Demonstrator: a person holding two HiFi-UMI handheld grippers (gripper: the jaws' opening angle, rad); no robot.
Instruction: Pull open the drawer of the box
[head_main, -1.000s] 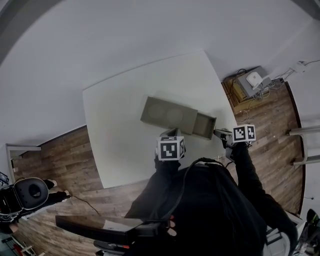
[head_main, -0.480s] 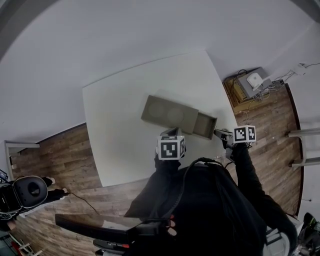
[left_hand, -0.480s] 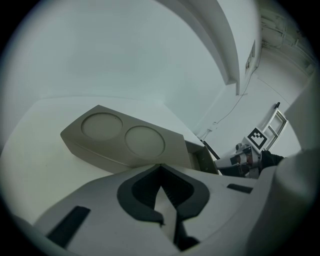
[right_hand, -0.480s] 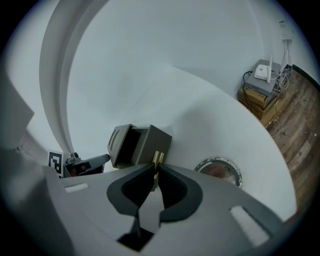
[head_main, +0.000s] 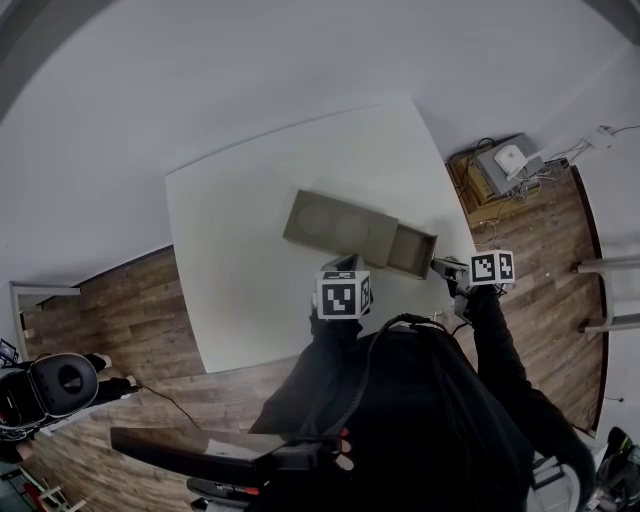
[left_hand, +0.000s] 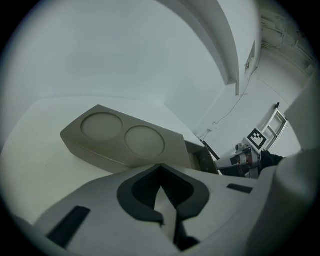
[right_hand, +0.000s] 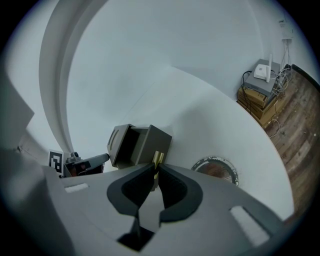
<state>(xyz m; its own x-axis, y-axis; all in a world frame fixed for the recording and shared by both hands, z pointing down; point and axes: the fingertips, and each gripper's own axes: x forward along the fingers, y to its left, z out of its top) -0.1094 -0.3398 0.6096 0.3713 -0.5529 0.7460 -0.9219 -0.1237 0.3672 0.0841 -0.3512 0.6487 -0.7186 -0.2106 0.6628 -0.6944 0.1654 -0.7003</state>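
Right tongs (right_hand: 155, 172) pinch the small brass pull (right_hand: 158, 158) of the drawer (right_hand: 131, 145), which is partly out at the right end of the box (left_hand: 120, 142). Left tongs (left_hand: 161, 189) are closed and empty, near its near side. The box looks light and stiff, apt to slide, so the pull is the place to hold. It sits on a white desk (head_main: 240, 240) over a wooden floor (head_main: 540, 230).

Olive-grey box (head_main: 338, 227), brass drawer handle (right_hand: 157, 158), white table (head_main: 240, 275), brown wood-plank floor (head_main: 130, 320)

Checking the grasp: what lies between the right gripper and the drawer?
The gold handle of the drawer, pinched by the right gripper; the right gripper view shows it.
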